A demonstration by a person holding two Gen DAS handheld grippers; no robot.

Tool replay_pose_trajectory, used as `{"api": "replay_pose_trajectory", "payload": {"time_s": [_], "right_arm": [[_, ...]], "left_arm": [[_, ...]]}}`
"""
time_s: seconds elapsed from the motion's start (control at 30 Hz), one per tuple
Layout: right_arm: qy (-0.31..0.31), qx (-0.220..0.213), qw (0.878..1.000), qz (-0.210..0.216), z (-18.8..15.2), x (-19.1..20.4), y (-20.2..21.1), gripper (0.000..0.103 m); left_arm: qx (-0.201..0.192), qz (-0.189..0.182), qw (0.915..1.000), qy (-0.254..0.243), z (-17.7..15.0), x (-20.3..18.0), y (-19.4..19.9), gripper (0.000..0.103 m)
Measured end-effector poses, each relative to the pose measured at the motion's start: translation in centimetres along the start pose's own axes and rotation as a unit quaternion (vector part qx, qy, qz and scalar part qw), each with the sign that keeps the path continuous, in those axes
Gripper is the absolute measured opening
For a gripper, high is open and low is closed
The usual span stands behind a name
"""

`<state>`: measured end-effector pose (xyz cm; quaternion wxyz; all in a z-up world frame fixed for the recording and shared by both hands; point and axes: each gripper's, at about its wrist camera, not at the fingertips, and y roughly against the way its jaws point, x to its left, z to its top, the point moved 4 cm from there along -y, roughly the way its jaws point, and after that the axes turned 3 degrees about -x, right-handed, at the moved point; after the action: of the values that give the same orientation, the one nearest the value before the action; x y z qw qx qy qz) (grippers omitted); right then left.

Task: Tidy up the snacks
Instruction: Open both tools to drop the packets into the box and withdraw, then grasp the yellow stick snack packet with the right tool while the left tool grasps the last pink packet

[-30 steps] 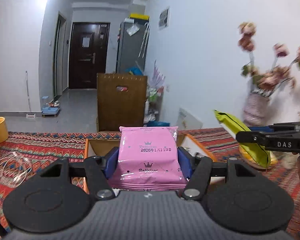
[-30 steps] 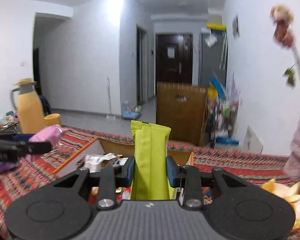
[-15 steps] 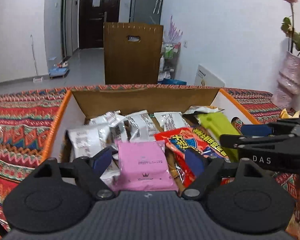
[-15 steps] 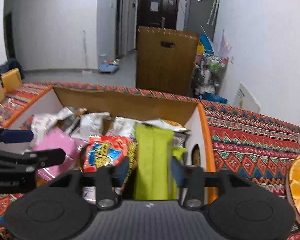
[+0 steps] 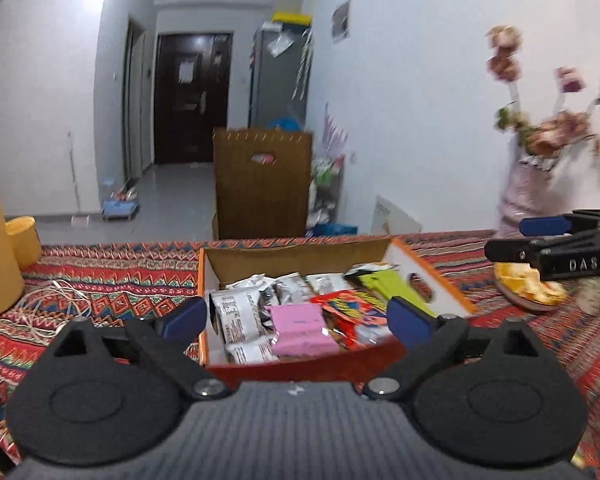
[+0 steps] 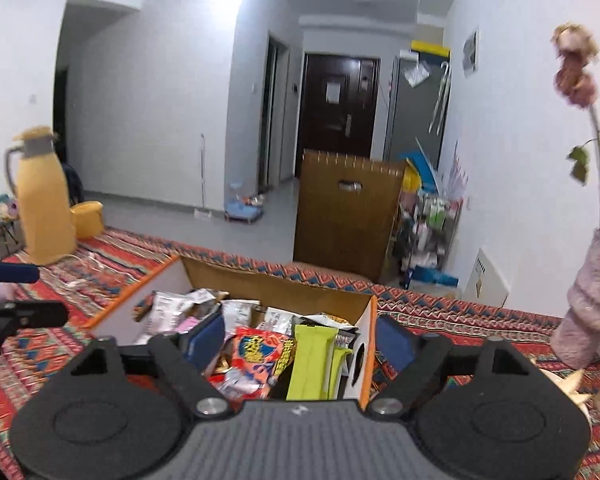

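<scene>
Both packets, pink (image 5: 300,330) and green (image 6: 312,360), are now lying in the box (image 5: 424,276) instead of between jaws. Left gripper (image 5: 296,316) and right gripper (image 6: 300,340) have just been opening; both are standing apart, holding nothing. Pink is sitting at the box's 7 o'clock, green at 3 o'clock. Box is resting on the bench (image 5: 112,280).

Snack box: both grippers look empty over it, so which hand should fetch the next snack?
No loose snack is visible on the tablecloth, so neither is clearly better. Both the left gripper and right gripper, jaws just opened, hang empty before the snack box.
</scene>
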<state>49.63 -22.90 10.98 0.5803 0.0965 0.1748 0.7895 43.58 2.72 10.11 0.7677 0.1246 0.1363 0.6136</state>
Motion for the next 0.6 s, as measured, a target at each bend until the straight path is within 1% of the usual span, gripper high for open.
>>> {"api": "replay_pose_trajectory", "payload": {"time_s": [0.17,0.23,0.37,0.5,0.6], "right_arm": [[-0.006,-0.026,1.000,0.014,-1.8,0.5,7.0,0.090],[-0.008,-0.038,0.999,0.015,-3.1,0.9,9.9,0.092],[-0.009,-0.054,0.999,0.006,-6.1,2.0,14.3,0.098],[-0.028,-0.039,0.999,-0.012,-10.7,3.1,17.3,0.099],[-0.050,-0.018,0.998,-0.018,-13.9,3.7,18.2,0.099]], "left_arm": [[-0.031,0.002,0.9995,-0.010,-3.0,-1.3,6.9,0.102],[-0.036,0.006,0.9993,-0.006,-4.5,-1.7,9.1,0.102],[-0.041,0.020,0.9989,0.013,-7.7,-2.2,12.8,0.103],[-0.029,0.030,0.9981,0.046,-10.7,-2.1,15.3,0.103],[-0.016,0.043,0.9976,0.052,-12.5,-2.1,17.0,0.103]]}}
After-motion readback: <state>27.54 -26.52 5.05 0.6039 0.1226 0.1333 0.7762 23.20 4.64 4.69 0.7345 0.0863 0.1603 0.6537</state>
